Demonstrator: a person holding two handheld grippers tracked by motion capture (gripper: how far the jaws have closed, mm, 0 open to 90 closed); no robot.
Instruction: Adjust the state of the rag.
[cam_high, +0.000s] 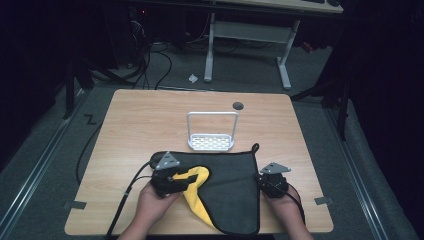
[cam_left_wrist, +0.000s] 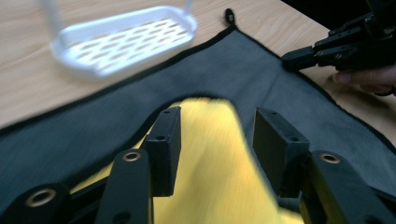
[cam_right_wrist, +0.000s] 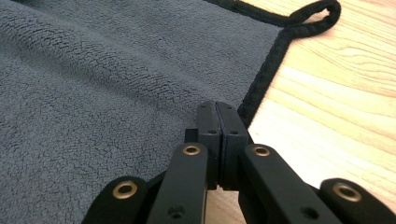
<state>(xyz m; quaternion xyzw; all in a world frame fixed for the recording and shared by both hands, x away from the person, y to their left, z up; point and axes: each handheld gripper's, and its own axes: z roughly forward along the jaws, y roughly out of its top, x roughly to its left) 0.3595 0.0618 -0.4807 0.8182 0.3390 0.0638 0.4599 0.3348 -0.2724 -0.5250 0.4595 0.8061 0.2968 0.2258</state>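
Cloth (cam_high: 235, 192): left gripper (cam_left_wrist: 215, 135) open over yellow fold; right gripper (cam_right_wrist: 218, 140) closed.

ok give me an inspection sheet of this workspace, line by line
surface: wooden table, level, with a dark round grommet near the far edge.
job's things: dark grey cloth with a hanging loop, spread at the near edge; one corner folded over, showing its yellow underside.
clutter: white perforated rack with a hoop handle, just beyond the cloth.
grippers: left claw open over the yellow fold, not pressing it; right claw shut at the cloth's right edge; whether it pinches the hem cannot be told.
cables: one cable trails from the left claw off the near edge; loose cables lie on the floor.
surroundings: dark room, a white desk frame behind.
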